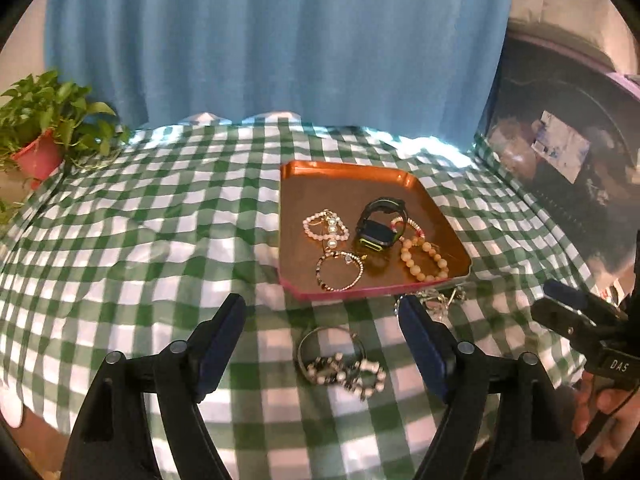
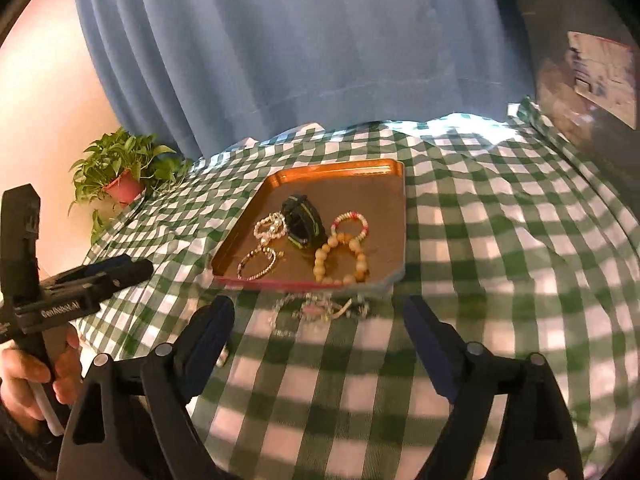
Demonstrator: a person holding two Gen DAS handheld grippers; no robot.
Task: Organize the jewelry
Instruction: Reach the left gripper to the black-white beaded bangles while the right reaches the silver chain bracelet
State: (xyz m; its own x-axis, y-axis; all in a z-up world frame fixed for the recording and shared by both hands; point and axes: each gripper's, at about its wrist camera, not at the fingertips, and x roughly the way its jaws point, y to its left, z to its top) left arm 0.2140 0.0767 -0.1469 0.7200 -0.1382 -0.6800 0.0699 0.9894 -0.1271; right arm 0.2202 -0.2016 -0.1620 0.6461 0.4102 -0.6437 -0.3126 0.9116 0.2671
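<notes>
Silver chain pile [image 1: 438,300]: half hidden behind the left gripper's fingertip [image 1: 416,320].
Tangled jewelry [image 2: 316,310]: blurred, pieces indistinguishable.
Right gripper [image 1: 560,300]: cut off at frame edge.

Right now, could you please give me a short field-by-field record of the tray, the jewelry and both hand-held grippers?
tray: copper tray on the checked cloth
in tray: watch, pearl bracelet, thin bracelet, tan bead bracelet, pink-white bracelet
outside tray: bead bracelets on the cloth; tangled chains against the tray's near edge
left hand-held gripper: open, empty, bead bracelets lie between its fingers
right hand-held gripper: open, empty, pointing at the chains
background: potted plant, blue curtain
</notes>
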